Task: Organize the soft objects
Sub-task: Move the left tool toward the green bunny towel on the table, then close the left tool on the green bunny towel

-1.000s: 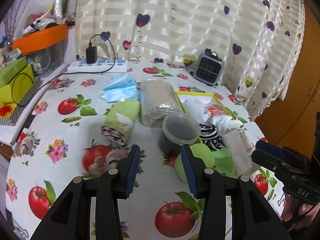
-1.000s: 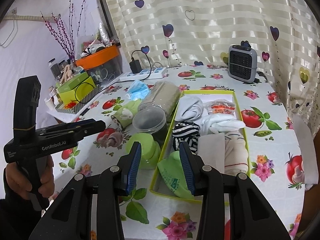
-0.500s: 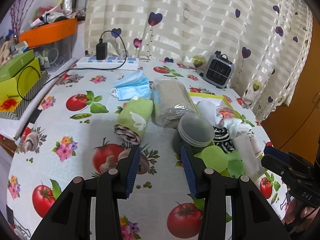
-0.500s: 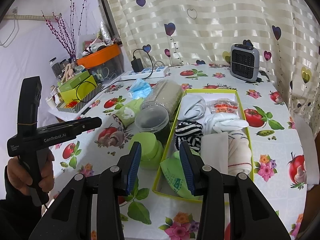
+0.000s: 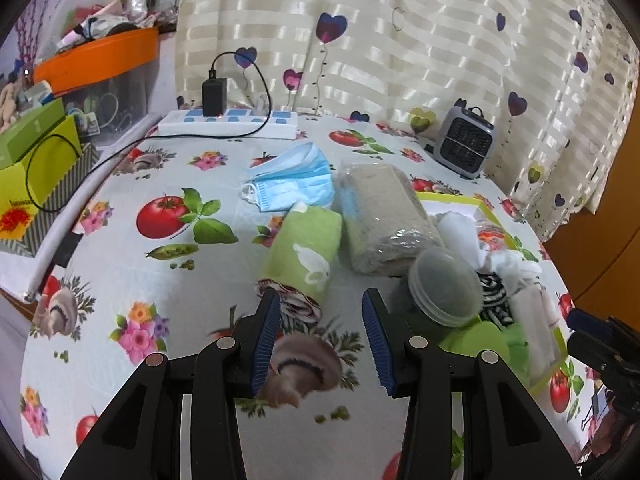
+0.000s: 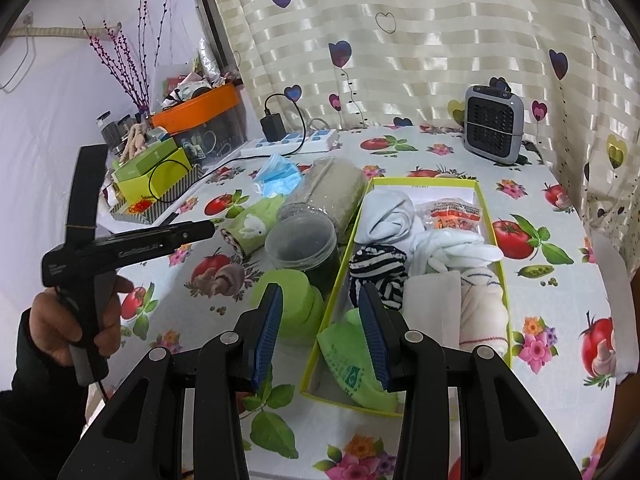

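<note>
A rolled green towel with a white rabbit [image 5: 306, 254] lies on the tablecloth, just ahead of my open, empty left gripper [image 5: 318, 308]. It also shows in the right wrist view [image 6: 256, 228]. Beside it lie a beige wrapped bundle [image 5: 382, 224] and a blue face mask [image 5: 294, 182]. A yellow-green box [image 6: 486, 200] holds white socks [image 6: 390, 212], a striped roll [image 6: 376, 270], white gloves [image 6: 452, 252] and a green cloth [image 6: 352, 364]. My right gripper [image 6: 320, 304] is open and empty above the box's near left corner.
A clear lidded tub [image 6: 302, 242] and a green round lid [image 6: 292, 300] stand left of the box. A small grey heater [image 6: 494, 130] and a power strip with charger [image 5: 230, 122] sit at the back. Boxes and an orange bin [image 5: 100, 60] crowd the left edge.
My left gripper has moved forward and left, closing in on the green rabbit towel. The right gripper has barely moved.
</note>
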